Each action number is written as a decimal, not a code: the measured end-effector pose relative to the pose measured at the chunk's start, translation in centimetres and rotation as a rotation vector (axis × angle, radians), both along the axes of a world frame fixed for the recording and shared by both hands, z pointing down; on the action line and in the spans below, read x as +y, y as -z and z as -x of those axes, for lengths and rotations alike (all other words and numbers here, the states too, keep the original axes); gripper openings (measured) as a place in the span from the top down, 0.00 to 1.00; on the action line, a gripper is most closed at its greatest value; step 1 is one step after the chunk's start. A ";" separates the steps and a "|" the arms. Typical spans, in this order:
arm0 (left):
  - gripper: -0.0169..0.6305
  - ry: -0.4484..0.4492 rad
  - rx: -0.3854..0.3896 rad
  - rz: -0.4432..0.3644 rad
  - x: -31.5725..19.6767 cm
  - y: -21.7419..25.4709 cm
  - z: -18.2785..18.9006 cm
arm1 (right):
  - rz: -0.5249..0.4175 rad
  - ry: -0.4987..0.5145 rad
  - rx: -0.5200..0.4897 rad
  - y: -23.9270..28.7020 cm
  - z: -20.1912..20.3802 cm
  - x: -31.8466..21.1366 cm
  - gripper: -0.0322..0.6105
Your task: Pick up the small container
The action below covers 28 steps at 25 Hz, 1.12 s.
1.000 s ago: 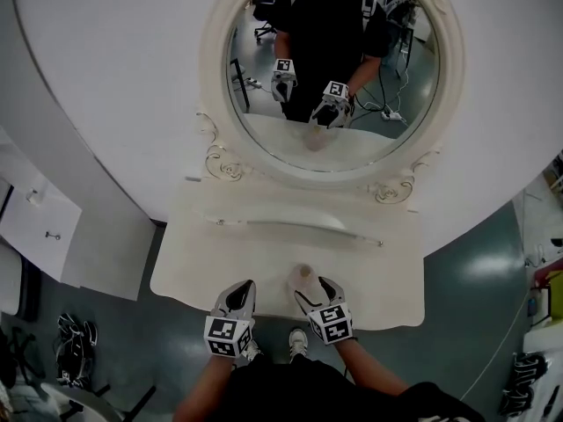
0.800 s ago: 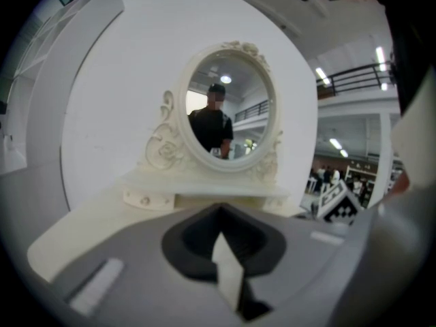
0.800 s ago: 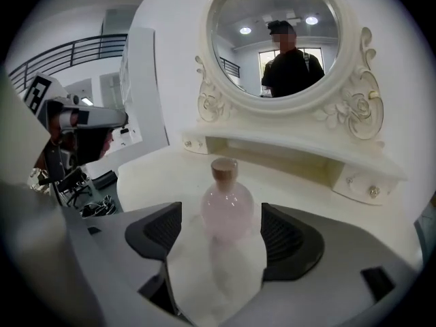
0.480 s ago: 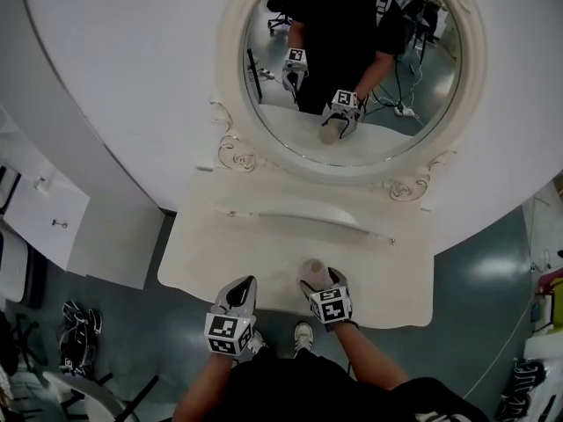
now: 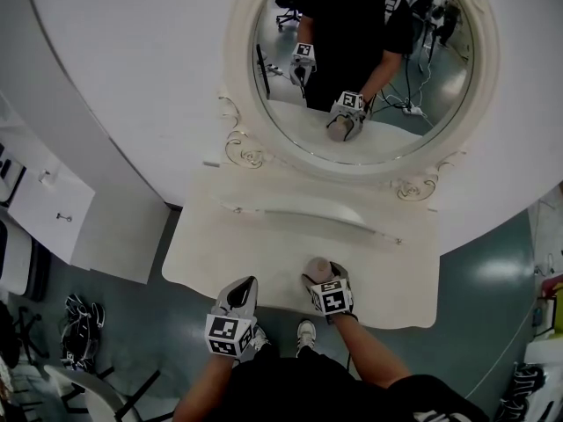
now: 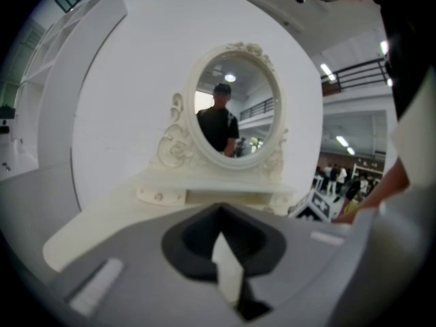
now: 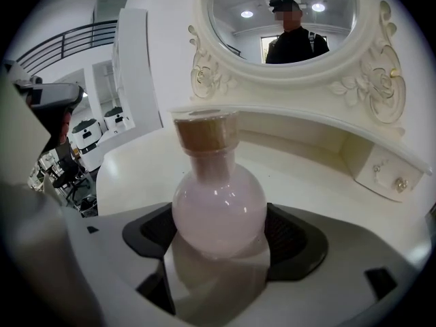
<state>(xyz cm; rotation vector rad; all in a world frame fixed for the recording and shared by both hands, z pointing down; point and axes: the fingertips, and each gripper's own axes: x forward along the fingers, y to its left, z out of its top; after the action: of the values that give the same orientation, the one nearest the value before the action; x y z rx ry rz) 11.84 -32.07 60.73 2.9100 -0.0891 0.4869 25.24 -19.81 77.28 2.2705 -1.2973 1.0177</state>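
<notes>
The small pale-pink round glass flask with a cork stopper (image 7: 218,206) stood upright near the front edge of the cream surface (image 5: 255,253), at 12 o'clock from the right hand-held gripper (image 5: 323,280), whose jaws had just been opening and flanked its bulb, apart and unclamped.

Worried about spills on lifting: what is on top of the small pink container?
A tan cork-like stopper plugs the neck of the small container. The stopper covers the mouth, and the cloudy pink glass hides any contents.
</notes>
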 end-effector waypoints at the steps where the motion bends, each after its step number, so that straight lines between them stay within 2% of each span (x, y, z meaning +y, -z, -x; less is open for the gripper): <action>1: 0.96 -0.002 0.000 0.000 0.0 0.0 0.0 | -0.006 -0.003 -0.007 0.0 -0.1 0.0 0.40; 4: 0.96 -0.008 0.001 0.000 0.2 0.0 -0.1 | -0.024 -0.009 -0.025 0.4 0.0 -0.3 0.40; 9: 0.96 -0.010 0.001 -0.001 0.3 0.1 -0.2 | 0.002 -0.014 -0.005 0.1 -0.2 -0.7 0.40; 28: 0.96 -0.019 -0.004 -0.010 0.7 0.2 -0.5 | 0.004 -0.013 0.009 0.1 -0.5 -0.5 0.39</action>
<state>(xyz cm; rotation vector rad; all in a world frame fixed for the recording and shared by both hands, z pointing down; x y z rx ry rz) 12.32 -31.34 60.54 2.9221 -0.0639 0.4969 25.70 -20.34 77.23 2.2812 -1.2771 1.0127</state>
